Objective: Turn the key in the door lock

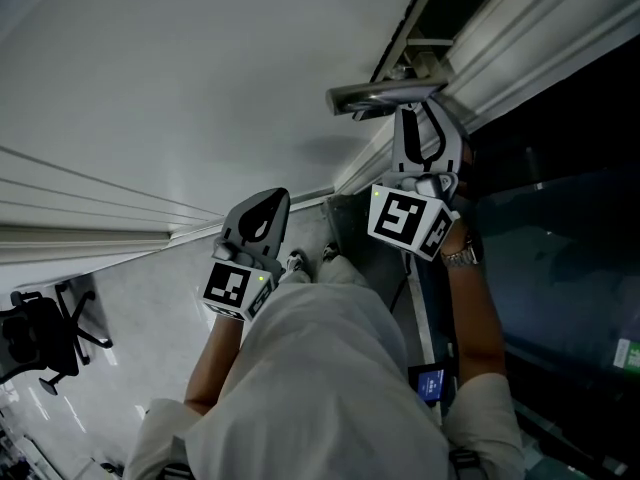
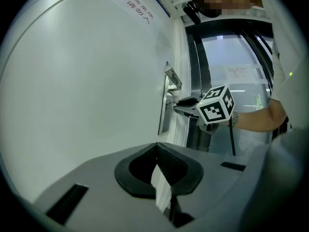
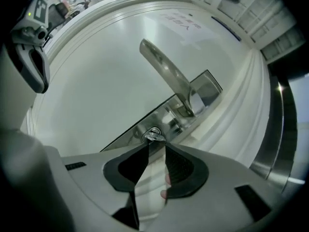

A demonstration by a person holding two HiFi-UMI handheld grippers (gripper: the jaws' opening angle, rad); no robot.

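A small silver key [image 3: 153,135] sits in the lock of a long metal plate [image 3: 208,84] on the white door, below the lever handle [image 3: 166,71]. My right gripper [image 3: 156,146] points straight at the key. Its jaws stand apart, with the key head just ahead of the tips and no pad visibly pressing on it. In the head view the right gripper [image 1: 418,118] is up under the handle [image 1: 372,96]. My left gripper [image 1: 272,200] hangs lower and to the left, close to the bare door face. Its tips [image 2: 158,146] are together with nothing between them.
The door's edge and a dark metal frame with glass [image 2: 241,57] lie right of the lock. A paper notice [image 2: 137,8] is stuck high on the door. A black office chair [image 1: 40,338] stands on the pale floor at lower left. The person's legs fill the lower middle.
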